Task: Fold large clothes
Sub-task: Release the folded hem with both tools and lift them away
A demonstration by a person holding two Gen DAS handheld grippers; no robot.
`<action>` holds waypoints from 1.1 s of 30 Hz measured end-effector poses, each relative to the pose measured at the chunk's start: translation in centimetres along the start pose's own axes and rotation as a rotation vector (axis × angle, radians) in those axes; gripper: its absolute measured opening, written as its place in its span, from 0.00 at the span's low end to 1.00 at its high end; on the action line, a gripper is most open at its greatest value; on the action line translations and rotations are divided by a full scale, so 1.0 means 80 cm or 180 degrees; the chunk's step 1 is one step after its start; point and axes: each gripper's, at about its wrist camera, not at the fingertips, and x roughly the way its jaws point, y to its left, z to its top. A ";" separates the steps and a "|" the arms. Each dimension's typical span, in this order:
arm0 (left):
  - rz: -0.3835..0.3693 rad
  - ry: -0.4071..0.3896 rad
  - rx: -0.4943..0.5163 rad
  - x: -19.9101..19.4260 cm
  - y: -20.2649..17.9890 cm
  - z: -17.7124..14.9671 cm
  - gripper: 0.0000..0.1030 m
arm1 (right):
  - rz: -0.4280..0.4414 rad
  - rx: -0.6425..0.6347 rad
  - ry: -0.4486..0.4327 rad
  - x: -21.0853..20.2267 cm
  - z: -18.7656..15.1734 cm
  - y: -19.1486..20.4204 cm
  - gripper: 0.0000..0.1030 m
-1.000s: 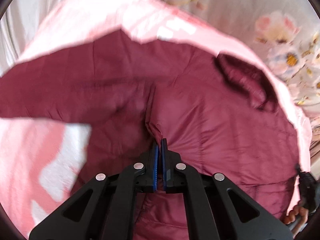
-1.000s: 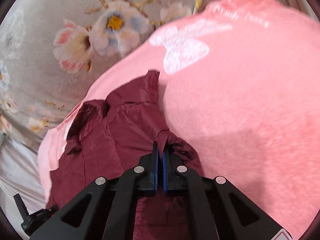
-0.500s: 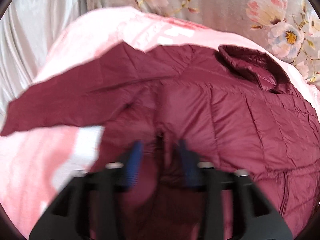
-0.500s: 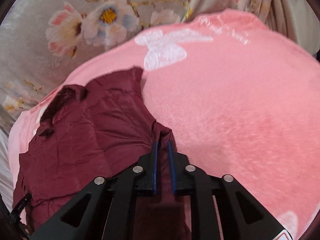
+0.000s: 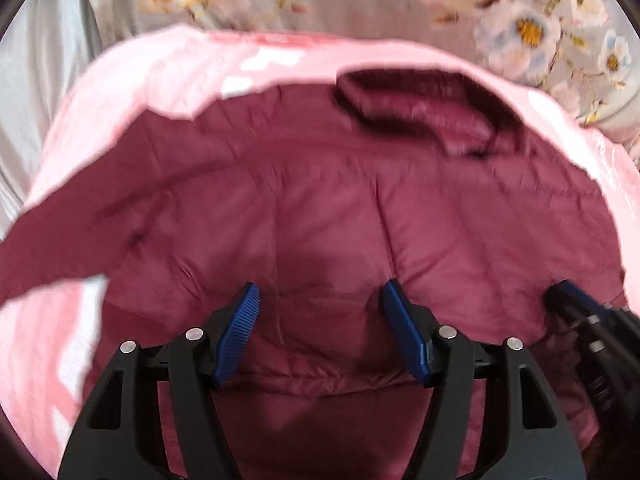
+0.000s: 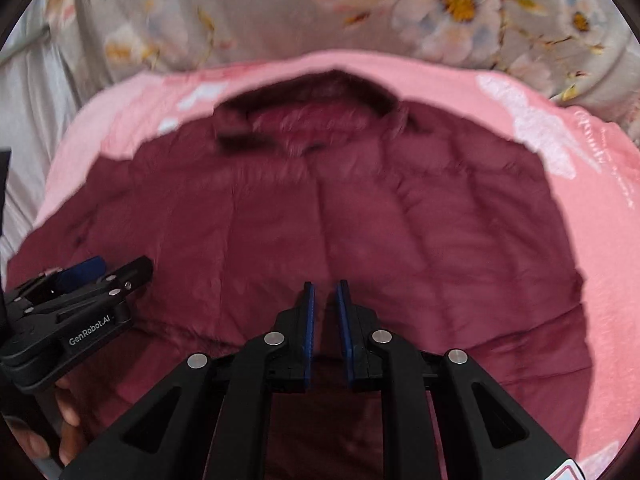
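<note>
The maroon jacket (image 6: 320, 220) is being viewed lying flat on the pink blanket (image 6: 600, 240), collar (image 6: 312, 96) pointing away. The left hand-held gripper (image 5: 320, 320) is being held wide, the right hand-held gripper (image 6: 324, 312) narrowly parted and empty, both hovering over the near hem.

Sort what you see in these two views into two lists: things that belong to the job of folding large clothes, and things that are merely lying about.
Belongs to the job:
- maroon quilted jacket, spread flat
- left gripper, open
- right gripper, open by a narrow gap

Just lying about:
- pink blanket under the jacket
- floral sheet beyond the blanket
</note>
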 end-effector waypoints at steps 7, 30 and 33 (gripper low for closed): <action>0.0058 -0.0151 -0.0030 0.009 0.004 -0.017 0.73 | -0.0045 -0.0011 -0.0071 0.012 -0.019 -0.001 0.14; 0.0012 -0.0134 -0.0212 0.003 0.015 -0.014 0.88 | -0.0210 -0.0111 -0.0101 0.013 -0.020 0.012 0.14; -0.0236 -0.0120 -0.0470 -0.030 0.055 -0.024 0.88 | -0.0232 -0.0054 -0.0089 -0.004 -0.022 0.007 0.27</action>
